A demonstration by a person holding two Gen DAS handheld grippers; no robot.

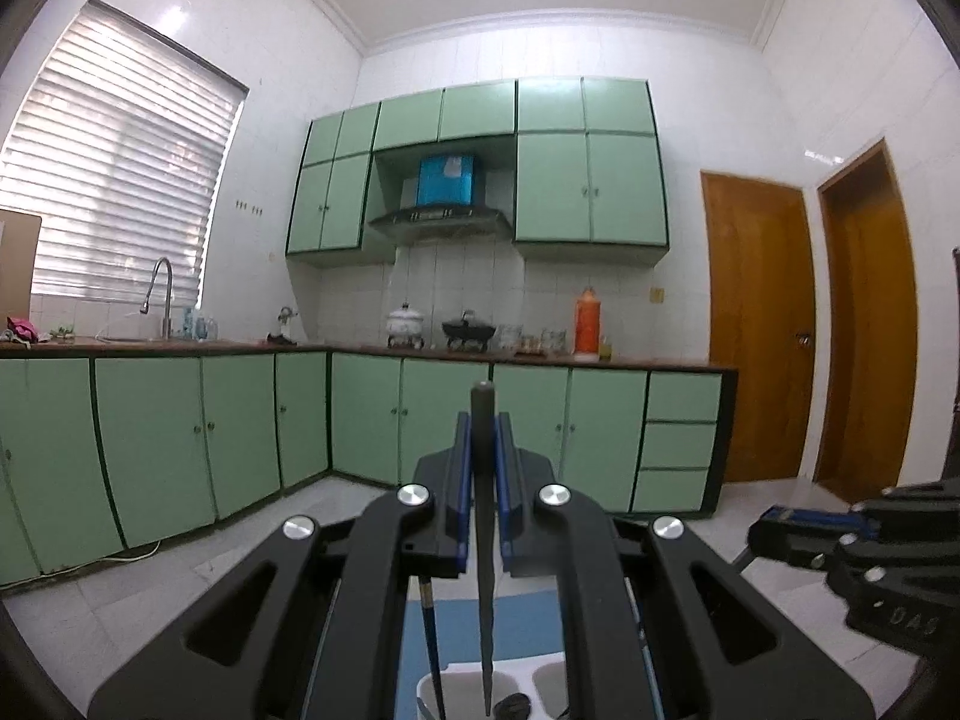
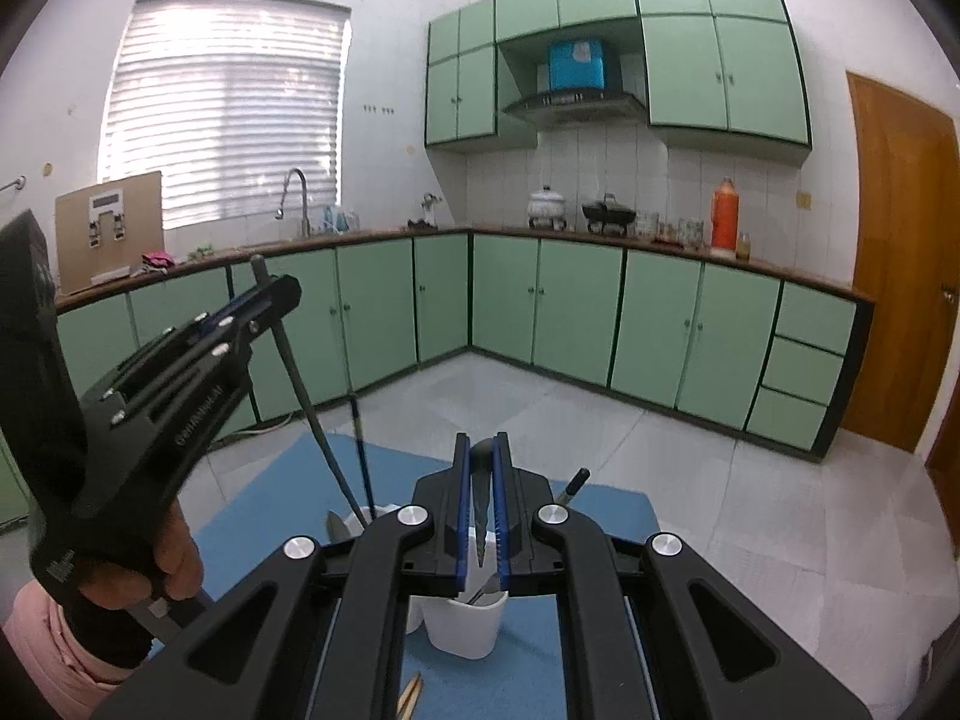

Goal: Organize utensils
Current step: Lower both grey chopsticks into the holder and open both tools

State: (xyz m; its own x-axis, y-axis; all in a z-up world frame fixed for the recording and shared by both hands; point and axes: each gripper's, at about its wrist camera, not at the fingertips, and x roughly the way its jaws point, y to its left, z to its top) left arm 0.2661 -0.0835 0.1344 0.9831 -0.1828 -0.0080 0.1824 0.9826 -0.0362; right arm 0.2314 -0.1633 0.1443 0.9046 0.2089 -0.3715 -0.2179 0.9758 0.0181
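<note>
In the left wrist view my left gripper [image 1: 483, 420] is shut on a long dark grey utensil [image 1: 485, 540]. The utensil's handle sticks up past the pads and its thin end points down into a white holder [image 1: 432, 687]. A dark blue stick [image 1: 431, 630] stands in that holder. From the right wrist view, the left gripper [image 2: 273, 294] holds the grey utensil [image 2: 300, 378] slanted over the white holder [image 2: 375, 513]. My right gripper [image 2: 480, 444] is shut on a dark utensil [image 2: 480, 498] hanging over a white cup [image 2: 465, 624].
A blue mat [image 2: 270, 510] covers the table under the holders. A black handle [image 2: 573, 483] pokes up behind the right gripper, and wooden chopsticks [image 2: 411, 696] lie near the front edge. A hand and pink sleeve [image 2: 54, 642] are at the left. Green kitchen cabinets [image 2: 576, 306] stand beyond.
</note>
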